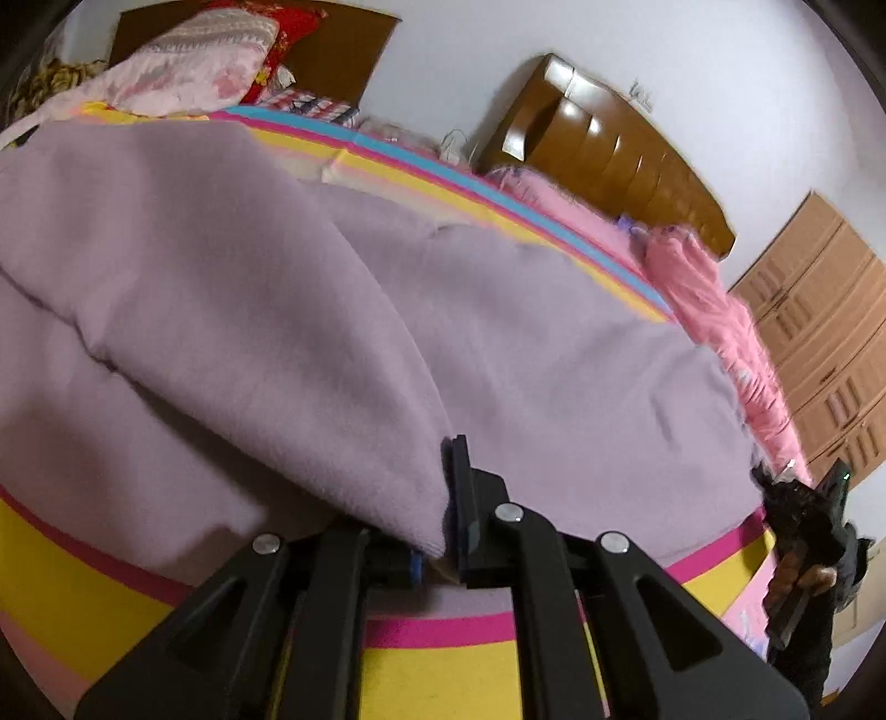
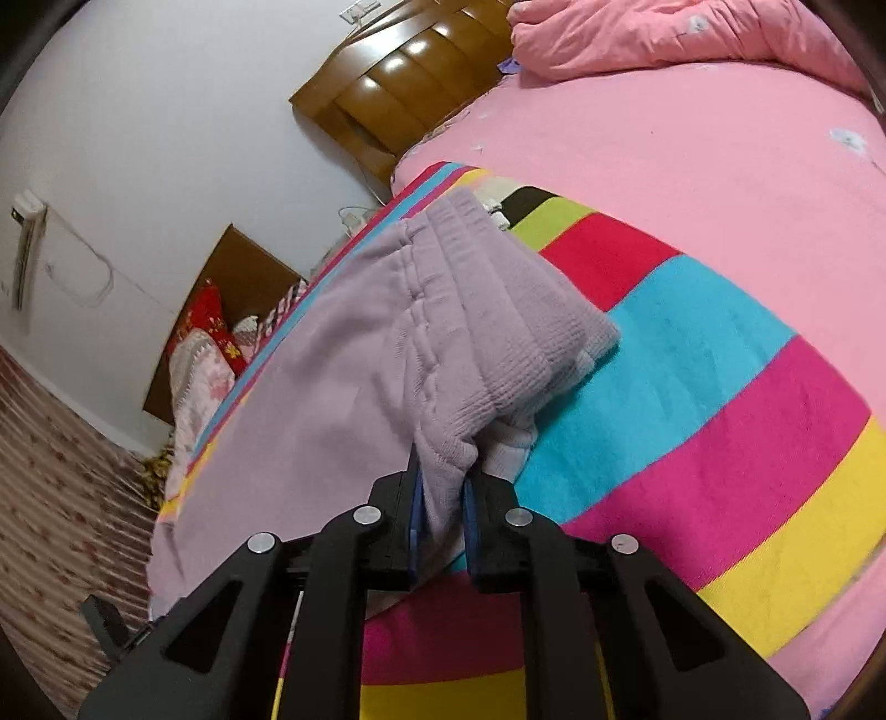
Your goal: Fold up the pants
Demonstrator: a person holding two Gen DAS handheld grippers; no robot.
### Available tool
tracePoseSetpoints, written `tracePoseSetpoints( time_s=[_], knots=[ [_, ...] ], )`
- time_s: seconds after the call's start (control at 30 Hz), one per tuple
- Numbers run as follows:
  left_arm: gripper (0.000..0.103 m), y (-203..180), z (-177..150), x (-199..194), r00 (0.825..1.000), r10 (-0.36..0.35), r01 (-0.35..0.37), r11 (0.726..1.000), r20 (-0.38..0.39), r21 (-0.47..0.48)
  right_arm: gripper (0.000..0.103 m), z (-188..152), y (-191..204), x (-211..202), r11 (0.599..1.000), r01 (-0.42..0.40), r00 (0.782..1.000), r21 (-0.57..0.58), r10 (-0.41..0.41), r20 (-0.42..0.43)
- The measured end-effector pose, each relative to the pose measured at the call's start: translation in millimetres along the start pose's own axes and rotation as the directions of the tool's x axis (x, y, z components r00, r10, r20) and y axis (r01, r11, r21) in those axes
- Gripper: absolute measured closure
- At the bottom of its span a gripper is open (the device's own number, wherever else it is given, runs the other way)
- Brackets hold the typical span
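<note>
I have the left gripper (image 1: pixel 443 498) clamped on the pants (image 1: pixel 343 310) hem; the right gripper (image 2: pixel 443 498) pinches the ribbed waistband (both ends held); the long axis runs between my hands.

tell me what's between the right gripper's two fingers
Right wrist view: a bunched fold of the lilac pants, by the ribbed waistband, pinched in the right gripper.

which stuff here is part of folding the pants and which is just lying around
In use: lilac pants, left gripper and right gripper, each shut on the pants.

Lying about: striped blanket, pink quilt, red pillow, wooden headboard.
</note>
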State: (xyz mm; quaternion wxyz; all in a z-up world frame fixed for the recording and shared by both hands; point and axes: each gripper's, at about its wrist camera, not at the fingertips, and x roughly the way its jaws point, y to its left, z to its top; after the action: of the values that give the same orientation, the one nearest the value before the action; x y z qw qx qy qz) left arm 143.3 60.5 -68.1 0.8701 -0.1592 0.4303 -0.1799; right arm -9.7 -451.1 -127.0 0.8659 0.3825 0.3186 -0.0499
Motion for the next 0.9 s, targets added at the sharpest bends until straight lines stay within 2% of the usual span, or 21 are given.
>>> tracePoseSetpoints(
  time_s=[0.17,0.23,0.37,0.43,0.47,0.5,0.53,0.57,0.77,0.9],
  knots=[
    [0.095,2,-2,-5,1.0,0.008,-0.008,1.0,0.013,-0.004,0.092,2,10,-5,0.999,0.0,1.0,-0.054,0.0,0.005],
    [0.095,4,-5,-2,1.0,0.014,-0.014,1.0,0.014,-0.011,0.093,0,-1,7,1.0,-0.004,0.999,-0.004,0.004,-0.032],
    [0.091,2,-6,-4,0.999,0.034,-0.034,0.999,0.01,-0.001,0.094,-1,-8,7,0.996,-0.065,0.998,0.056,0.067,-0.023],
    [0.084,0,-5,-6,0.999,0.037,-0.037,0.999,0.007,0.002,0.085,0,-11,4,0.991,-0.092,0.995,0.093,0.095,-0.029],
    [0.074,-1,-5,-8,0.999,0.044,-0.045,0.999,0.013,0.006,0.083,0,-11,1,0.988,-0.106,0.994,0.112,0.11,-0.029],
    [0.059,-1,-4,-11,0.998,0.053,-0.053,0.999,0.023,0.006,0.075,-2,-10,-3,0.986,-0.119,0.992,0.121,0.122,-0.025],
    [0.053,-2,-5,-15,0.998,0.053,-0.053,0.999,0.038,0.004,0.066,-5,-7,-9,0.985,-0.129,0.991,0.117,0.133,-0.023],
    [0.048,-2,-5,-20,0.998,0.035,-0.035,0.999,0.052,-0.003,0.063,-8,-4,-13,0.984,-0.135,0.99,0.113,0.138,-0.024],
    [0.051,-2,-6,-13,1.0,-0.011,0.012,0.999,0.029,-0.032,0.063,-46,16,-9,0.964,-0.243,0.96,0.109,0.255,-0.119],
    [0.058,-12,-11,-8,0.999,-0.05,0.051,0.998,0.021,-0.035,0.063,-56,47,-3,0.956,-0.288,0.947,0.052,0.292,-0.13]
  ],
)
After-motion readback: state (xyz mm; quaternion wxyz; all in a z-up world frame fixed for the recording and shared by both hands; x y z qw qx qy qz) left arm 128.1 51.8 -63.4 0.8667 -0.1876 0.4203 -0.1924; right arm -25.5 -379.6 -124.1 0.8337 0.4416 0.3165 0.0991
